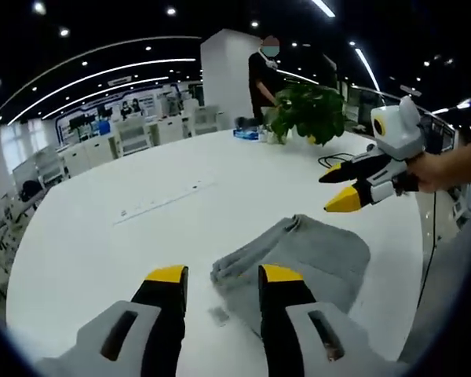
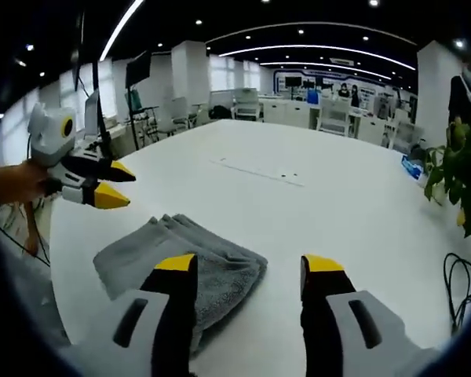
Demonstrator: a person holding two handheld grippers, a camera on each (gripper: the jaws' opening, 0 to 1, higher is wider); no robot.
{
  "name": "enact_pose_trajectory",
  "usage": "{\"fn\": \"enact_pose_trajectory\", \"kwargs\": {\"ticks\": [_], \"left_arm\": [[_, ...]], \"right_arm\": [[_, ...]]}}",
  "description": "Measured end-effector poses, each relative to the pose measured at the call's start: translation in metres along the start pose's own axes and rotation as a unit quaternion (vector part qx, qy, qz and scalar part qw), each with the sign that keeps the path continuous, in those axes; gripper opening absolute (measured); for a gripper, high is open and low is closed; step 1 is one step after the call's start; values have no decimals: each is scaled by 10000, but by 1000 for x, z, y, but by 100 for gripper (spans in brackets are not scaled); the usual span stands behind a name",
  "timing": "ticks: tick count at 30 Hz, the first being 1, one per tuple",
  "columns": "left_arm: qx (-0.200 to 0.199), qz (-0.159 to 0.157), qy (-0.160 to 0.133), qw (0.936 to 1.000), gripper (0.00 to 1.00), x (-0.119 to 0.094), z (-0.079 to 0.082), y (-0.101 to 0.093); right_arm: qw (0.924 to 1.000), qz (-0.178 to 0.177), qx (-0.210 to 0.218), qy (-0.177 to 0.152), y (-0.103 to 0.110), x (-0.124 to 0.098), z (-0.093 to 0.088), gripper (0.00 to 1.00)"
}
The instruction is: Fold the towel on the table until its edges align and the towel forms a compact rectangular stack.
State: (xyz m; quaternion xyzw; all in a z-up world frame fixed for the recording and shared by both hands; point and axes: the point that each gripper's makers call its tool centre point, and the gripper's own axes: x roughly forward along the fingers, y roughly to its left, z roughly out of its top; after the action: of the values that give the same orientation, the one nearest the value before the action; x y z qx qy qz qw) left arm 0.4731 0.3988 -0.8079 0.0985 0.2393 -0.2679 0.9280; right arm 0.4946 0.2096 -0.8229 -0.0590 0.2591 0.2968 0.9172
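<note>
towel (image 1: 298, 263), grey and folded into a thick rumpled stack, lay on the white table (image 1: 141, 228), its layered edge facing the left gripper (image 1: 217, 276). that gripper's jaws stood apart and empty just short of the edge. the right gripper (image 2: 249, 265) hovered open, holding nothing, its left jaw over the towel (image 2: 180, 251). bare tabletop (image 2: 314, 204) spread wide beyond; a potted plant (image 1: 308, 111) stood far off.

Open office with white desks (image 1: 133, 135), a white pillar (image 1: 226, 77) and ceiling strip lights (image 2: 314, 49).
</note>
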Motion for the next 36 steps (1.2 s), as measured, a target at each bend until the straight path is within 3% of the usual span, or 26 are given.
{"fn": "enact_pose_trajectory", "kwargs": {"ticks": [12, 16, 20, 24, 28, 33, 36], "left_arm": [[230, -257, -453, 9984, 63, -49, 13, -20], [72, -359, -768, 9964, 72, -62, 19, -32], [165, -356, -692, 9968, 77, -70, 11, -37], [9, -329, -733, 9968, 82, -82, 4, -41], [-103, -353, -703, 9968, 86, -90, -5, -52], [-76, -379, -665, 9970, 86, -101, -10, -66], [-67, -352, -460, 9983, 86, -105, -21, -68]], "right_arm": [[9997, 203, 3, -152, 13, -40, -7, 65], [9975, 344, -617, -83, 29, -57, -12, 66], [9979, 397, -496, -96, 45, -75, -11, 70], [9982, 539, -192, -155, 54, -86, -14, 75], [9981, 544, -256, -91, 64, -96, -24, 77], [9983, 568, -94, -75, 75, -110, -35, 78], [9984, 555, -21, -63, 77, -117, -41, 78]]}}
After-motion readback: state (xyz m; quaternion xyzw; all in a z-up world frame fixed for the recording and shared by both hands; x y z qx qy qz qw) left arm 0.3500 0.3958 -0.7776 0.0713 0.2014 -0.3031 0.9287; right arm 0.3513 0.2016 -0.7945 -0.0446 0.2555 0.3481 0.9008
